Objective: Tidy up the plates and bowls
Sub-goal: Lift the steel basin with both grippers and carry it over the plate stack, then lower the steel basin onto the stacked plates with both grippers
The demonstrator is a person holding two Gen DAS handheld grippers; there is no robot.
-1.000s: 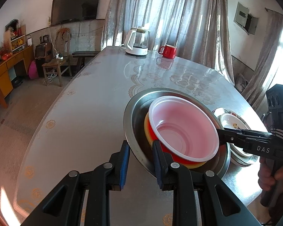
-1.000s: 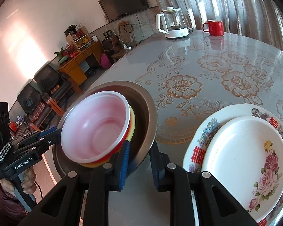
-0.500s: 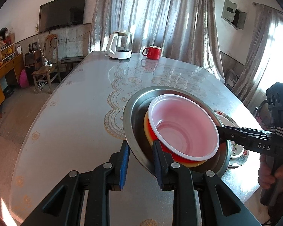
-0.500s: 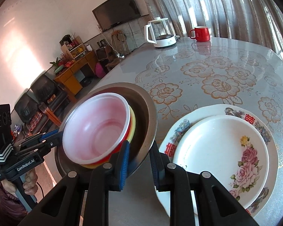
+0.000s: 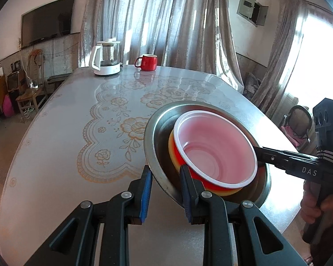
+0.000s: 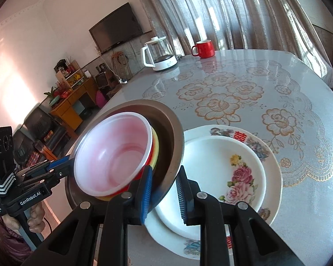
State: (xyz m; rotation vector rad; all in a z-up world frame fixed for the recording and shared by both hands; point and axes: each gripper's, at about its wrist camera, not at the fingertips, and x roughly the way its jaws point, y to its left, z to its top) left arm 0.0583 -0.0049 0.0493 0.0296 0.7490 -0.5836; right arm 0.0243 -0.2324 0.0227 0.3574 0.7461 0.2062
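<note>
Floral-patterned and glossy, the grey oval table (image 5: 62, 133) now shows more of its far end than a second ago, with the white electric kettle (image 5: 105, 58) and red mug (image 5: 147, 62) swung toward the middle of the left wrist view. Both tools have carried the wide steel basin (image 5: 159, 133) across and a little upward, off the tabletop. The left gripper (image 5: 165, 190) is clamped on the basin's near rim, one pad outside and one inside; the right gripper (image 6: 163, 190) pinches the opposite rim the same way. Inside the basin, ahead of both sets of fingers, nest a white-rimmed pink plastic bowl (image 6: 113, 155), a red one and a yellow one. Just beyond the right gripper, two stacked flowered china plates (image 6: 239, 170) now lie partly under the basin's edge, so the bowl stack is probably being moved to its own spot
</note>
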